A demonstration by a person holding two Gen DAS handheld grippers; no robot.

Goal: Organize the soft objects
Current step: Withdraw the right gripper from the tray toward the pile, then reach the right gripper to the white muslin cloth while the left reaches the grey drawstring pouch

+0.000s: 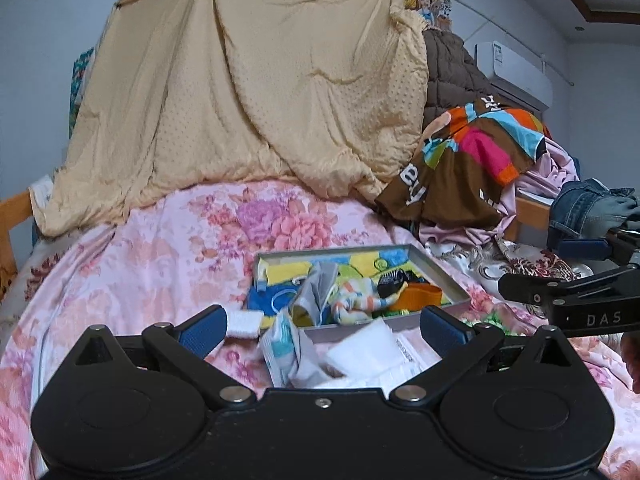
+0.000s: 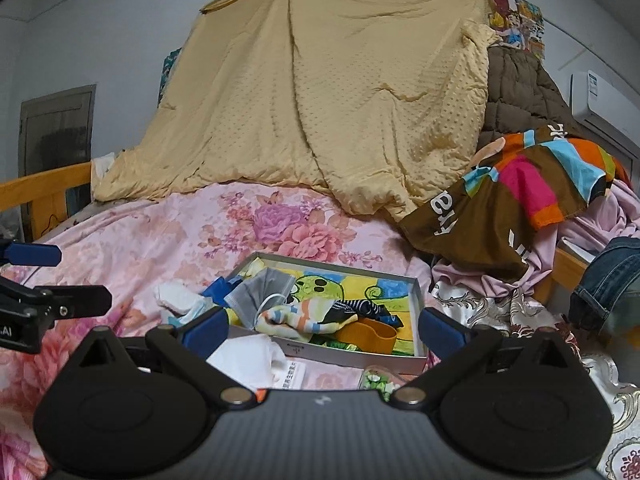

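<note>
A shallow grey box (image 1: 442, 276) (image 2: 360, 358) lies on the pink floral bedspread. In it are a grey face mask (image 2: 260, 288) (image 1: 316, 292), a pastel striped sock (image 2: 286, 318) (image 1: 356, 304), an orange band (image 2: 372, 334) (image 1: 420, 296) and a dark striped sock (image 2: 360, 310), all on a yellow cartoon cloth (image 2: 352, 286). A white wristband (image 1: 245, 322), a packet of masks (image 1: 280, 348) and white soft pieces (image 1: 360, 354) (image 2: 248, 354) lie in front of the box. My left gripper (image 1: 324, 326) hangs open over these loose pieces. My right gripper (image 2: 324, 332) is open at the box's near edge, holding nothing.
A tan blanket (image 1: 256, 80) hangs behind the bed. Piled clothes, a brown multicoloured cloth (image 1: 472, 160) and jeans (image 2: 608, 284) crowd the right side. A wooden bed rail (image 2: 44, 188) runs on the left. My right gripper's fingers (image 1: 520, 292) reach in from the right of the left wrist view.
</note>
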